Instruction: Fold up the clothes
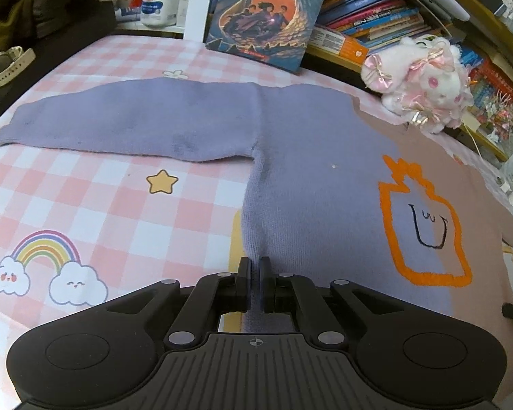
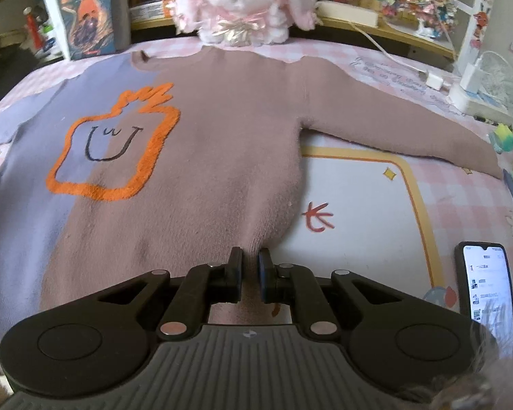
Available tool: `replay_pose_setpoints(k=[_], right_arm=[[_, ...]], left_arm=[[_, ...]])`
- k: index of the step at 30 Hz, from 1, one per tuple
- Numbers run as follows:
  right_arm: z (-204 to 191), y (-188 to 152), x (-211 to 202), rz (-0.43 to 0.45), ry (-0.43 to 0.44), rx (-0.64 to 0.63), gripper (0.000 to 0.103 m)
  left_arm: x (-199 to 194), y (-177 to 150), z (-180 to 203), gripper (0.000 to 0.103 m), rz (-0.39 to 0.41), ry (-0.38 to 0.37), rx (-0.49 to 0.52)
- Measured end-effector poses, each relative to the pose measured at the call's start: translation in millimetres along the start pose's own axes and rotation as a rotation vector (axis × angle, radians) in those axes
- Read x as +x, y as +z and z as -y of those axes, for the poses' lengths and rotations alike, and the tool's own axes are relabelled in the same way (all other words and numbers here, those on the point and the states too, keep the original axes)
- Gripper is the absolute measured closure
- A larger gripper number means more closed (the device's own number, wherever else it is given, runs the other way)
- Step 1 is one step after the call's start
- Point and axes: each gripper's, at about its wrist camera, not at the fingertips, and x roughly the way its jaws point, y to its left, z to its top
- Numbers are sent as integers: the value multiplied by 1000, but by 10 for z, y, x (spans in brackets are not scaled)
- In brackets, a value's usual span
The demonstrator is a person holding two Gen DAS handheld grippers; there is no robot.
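Note:
A two-tone sweater (image 1: 311, 157) lies flat on a pink checked cloth, its purple half in the left wrist view and its mauve half (image 2: 222, 157) in the right wrist view. An orange outlined smiley sits on its chest (image 2: 113, 143). Both sleeves spread sideways. My left gripper (image 1: 254, 270) is shut on the purple bottom hem near the left side seam, with fabric bunched between the jaws. My right gripper (image 2: 249, 263) is shut on the mauve bottom hem at the right side, fabric pinched between its pads.
A plush rabbit (image 2: 239, 3) sits just beyond the collar. A book (image 1: 266, 13) leans on shelves of books behind the cloth. A lit phone (image 2: 485, 294) lies at the near right, and a charger with cable (image 2: 461, 82) at the far right. A watch (image 1: 7, 65) rests far left.

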Motion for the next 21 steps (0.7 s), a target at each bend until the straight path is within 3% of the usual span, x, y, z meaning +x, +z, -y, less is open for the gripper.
replay_pose_setpoints(k=[10,16,21], right_arm=[[-72,12,47,23,-58,-10,93],[-110,-90,-123,60,-97,53,77],[-253,-278,-289,88,-118,120,76]], left_arm=[[-13,-9,-36,96,-1,-23,17],[-195,-153,-47,79,6,-69,31],[-239,-289,-89,80,-2,-70,33]])
